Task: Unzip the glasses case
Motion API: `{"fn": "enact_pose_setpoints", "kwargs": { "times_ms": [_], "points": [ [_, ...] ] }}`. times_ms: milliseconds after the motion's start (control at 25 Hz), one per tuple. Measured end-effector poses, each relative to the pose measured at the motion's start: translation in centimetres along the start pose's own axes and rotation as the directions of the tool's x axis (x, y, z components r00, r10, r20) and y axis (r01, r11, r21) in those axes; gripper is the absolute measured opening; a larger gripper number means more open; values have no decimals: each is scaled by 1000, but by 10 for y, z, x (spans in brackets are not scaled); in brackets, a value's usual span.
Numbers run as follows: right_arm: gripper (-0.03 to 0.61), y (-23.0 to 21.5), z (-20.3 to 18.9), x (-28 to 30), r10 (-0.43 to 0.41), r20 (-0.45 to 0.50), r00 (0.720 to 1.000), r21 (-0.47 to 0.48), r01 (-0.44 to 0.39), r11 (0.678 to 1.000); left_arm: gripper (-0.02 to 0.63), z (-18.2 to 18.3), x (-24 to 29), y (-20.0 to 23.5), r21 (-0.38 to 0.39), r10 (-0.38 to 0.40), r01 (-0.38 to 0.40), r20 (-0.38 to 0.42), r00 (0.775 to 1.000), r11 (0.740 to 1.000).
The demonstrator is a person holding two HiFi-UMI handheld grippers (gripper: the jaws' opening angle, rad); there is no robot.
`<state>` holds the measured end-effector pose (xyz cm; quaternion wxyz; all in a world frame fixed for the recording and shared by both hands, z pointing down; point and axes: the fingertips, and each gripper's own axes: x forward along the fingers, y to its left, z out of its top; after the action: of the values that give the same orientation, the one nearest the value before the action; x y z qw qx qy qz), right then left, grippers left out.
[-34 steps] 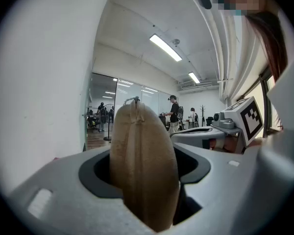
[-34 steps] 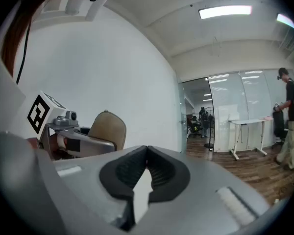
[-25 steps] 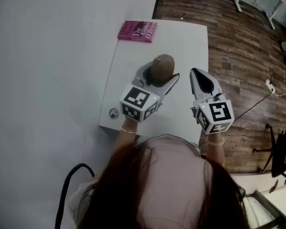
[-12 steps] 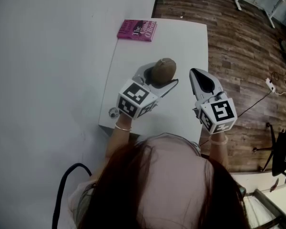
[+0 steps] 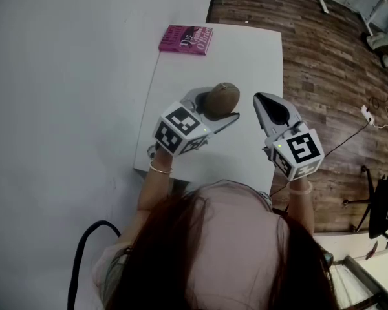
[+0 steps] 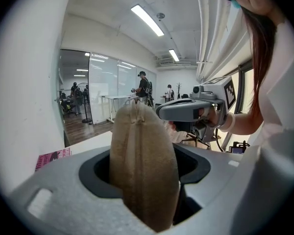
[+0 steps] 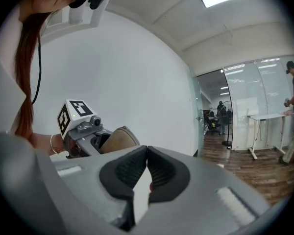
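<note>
A brown fabric glasses case (image 5: 221,97) stands on end between the jaws of my left gripper (image 5: 216,107), above the white table (image 5: 246,57). In the left gripper view the case (image 6: 143,165) fills the jaw gap, its zipper seam facing the camera. My right gripper (image 5: 258,99) hangs to the right of the case, apart from it, pads pressed together with nothing between them. In the right gripper view those closed jaws (image 7: 147,153) point past the case (image 7: 118,138). The left gripper view also shows the right gripper (image 6: 182,110) just behind the case's top.
A pink book (image 5: 186,39) lies at the table's far left corner. The table's right edge drops to wood floor (image 5: 336,76). A white wall rises on the left. A black cable (image 5: 89,254) hangs near the person's left side.
The left gripper, still holding the case, has tipped downward and its marker cube has drifted left. The right gripper has barely shifted.
</note>
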<state>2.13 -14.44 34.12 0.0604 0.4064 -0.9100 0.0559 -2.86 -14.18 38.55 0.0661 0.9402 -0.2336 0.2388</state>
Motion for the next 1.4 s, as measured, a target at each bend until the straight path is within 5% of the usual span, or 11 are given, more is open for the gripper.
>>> {"fn": "enact_pose_setpoints", "kwargs": {
  "times_ms": [560, 800, 1200, 1400],
  "points": [
    [70, 23, -9, 1, 189, -66, 980, -1, -189, 982, 302, -31, 2, -23, 40, -198, 211, -210, 957, 977],
    [89, 32, -10, -1, 272, -99, 957, -22, -275, 961, 302, -42, -2, -36, 78, -281, 317, -304, 910, 945],
    [110, 49, -15, -3, 370, -145, 918, -47, -380, 924, 302, -45, -6, -51, 127, -338, 401, -349, 874, 907],
    [133, 59, -13, -9, 461, -162, 873, -29, -471, 882, 302, -50, -10, -57, 152, -367, 450, -382, 848, 880]
  ]
}}
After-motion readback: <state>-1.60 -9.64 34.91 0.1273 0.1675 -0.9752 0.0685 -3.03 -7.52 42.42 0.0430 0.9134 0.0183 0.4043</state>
